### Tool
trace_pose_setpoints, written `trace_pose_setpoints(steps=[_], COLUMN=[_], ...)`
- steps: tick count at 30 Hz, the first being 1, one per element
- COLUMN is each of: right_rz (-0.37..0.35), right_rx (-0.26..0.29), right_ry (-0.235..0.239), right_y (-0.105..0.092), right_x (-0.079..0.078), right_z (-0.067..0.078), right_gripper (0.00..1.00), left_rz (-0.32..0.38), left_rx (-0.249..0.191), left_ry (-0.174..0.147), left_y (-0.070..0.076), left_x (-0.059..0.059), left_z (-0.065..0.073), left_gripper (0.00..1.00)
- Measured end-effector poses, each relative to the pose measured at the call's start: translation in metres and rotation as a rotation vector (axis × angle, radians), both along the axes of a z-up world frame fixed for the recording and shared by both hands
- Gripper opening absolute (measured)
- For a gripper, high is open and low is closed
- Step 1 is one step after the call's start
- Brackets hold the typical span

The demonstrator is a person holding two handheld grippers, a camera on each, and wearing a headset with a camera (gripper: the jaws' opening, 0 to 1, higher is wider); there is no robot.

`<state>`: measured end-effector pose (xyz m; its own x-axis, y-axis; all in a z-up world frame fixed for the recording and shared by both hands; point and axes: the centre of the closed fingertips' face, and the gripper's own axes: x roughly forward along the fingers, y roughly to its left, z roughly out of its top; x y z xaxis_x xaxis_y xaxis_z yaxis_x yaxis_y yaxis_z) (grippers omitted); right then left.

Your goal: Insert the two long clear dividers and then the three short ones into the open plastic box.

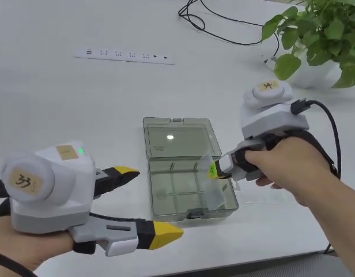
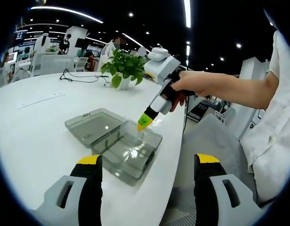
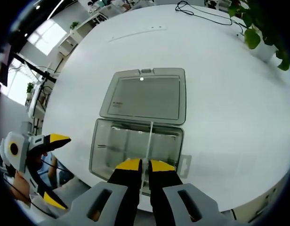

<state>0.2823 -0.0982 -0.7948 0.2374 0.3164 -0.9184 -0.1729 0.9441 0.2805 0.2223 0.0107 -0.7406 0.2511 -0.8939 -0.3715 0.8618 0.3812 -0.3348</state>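
**Divider over box base, right gripper carrying**

Tool state: the right gripper [image 1: 215,171] has its jaws pressed nearly together on a clear divider [image 1: 215,190], pinching its upper edge. The left gripper [image 1: 147,202] has its jaws spread wide and holds nothing. It hovers at the front-left of the box, apart from it.

Task object: the open plastic box [image 1: 183,214] sits on the white table [image 1: 62,115], with its lid [image 1: 177,138] laid flat behind the base. The held divider hangs over the right part of the base and looks tilted in the head view. I cannot tell whether its lower edge already sits in a slot.

Key relation: in the right gripper view the divider is seen edge-on, as a thin line running straight away from the jaws, from the front wall toward the hinge side. Its long axis therefore lies front-to-hinge, across the base's wider span, and the base is directly below and ahead of the right gripper. Faint lines inside the base may be slots or seated dividers; they are too faint to say.

Judgement: this is an insertion step. The right gripper is on the work and much the nearer; the left is free to steady the box. The coming move calls for squaring the divider upright, keeping its line parallel to the side walls, then pressing down. If the tilt is not corrected, the piece may jam or flex.
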Motion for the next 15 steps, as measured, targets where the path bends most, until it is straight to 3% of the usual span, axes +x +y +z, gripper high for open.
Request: trace_pose_setpoints(steps=[15], right_rz=[-0.002], right_rx=[0.003], right_ry=[0.002], right_y=[0.0067], right_x=[-0.0064], right_z=[0.0043], right_gripper=[0.06], left_rz=[0.000], left_rx=[-0.007], left_ry=[0.001], left_y=[-0.0010], left_x=[0.0008], left_z=[0.0014], left_gripper=[0.81])
